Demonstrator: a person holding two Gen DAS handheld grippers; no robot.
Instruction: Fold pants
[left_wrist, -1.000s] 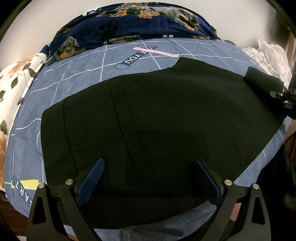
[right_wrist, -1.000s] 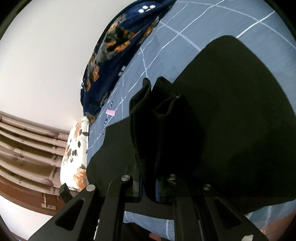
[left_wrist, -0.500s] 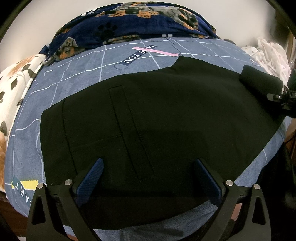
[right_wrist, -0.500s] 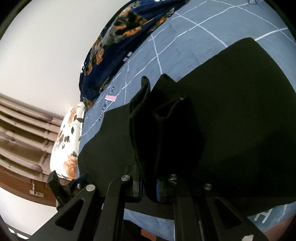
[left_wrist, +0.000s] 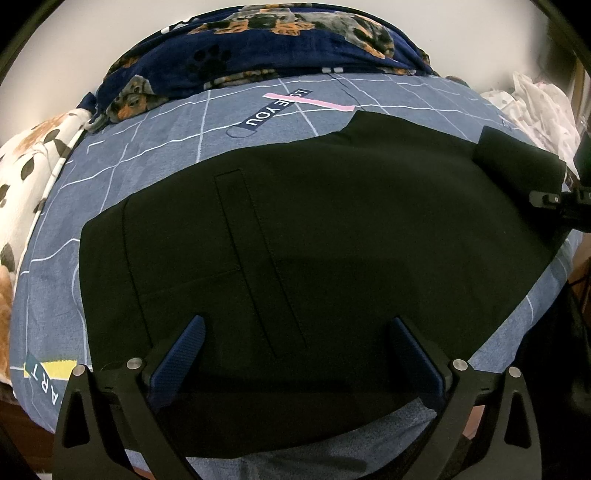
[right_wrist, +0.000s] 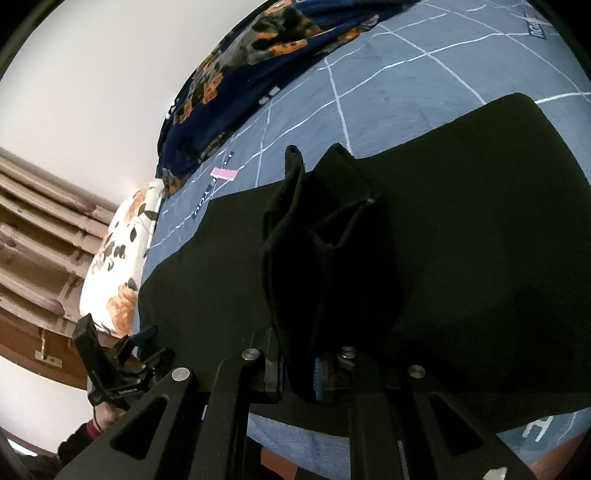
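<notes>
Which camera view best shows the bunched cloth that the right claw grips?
The right wrist view: the bunched cloth fills its centre, pinched in the right claw. The left wrist view shows it only small at the right edge.

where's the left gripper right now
In the left wrist view the left gripper hangs open at the pants' near edge, waistband end.

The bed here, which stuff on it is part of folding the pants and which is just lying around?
Part of the job:
black pants
right gripper, shut on the bunched pants end
left gripper, open over the waist end

Just lying about:
dog-print blanket
floral pillow
white cloth
grid bedsheet
</notes>
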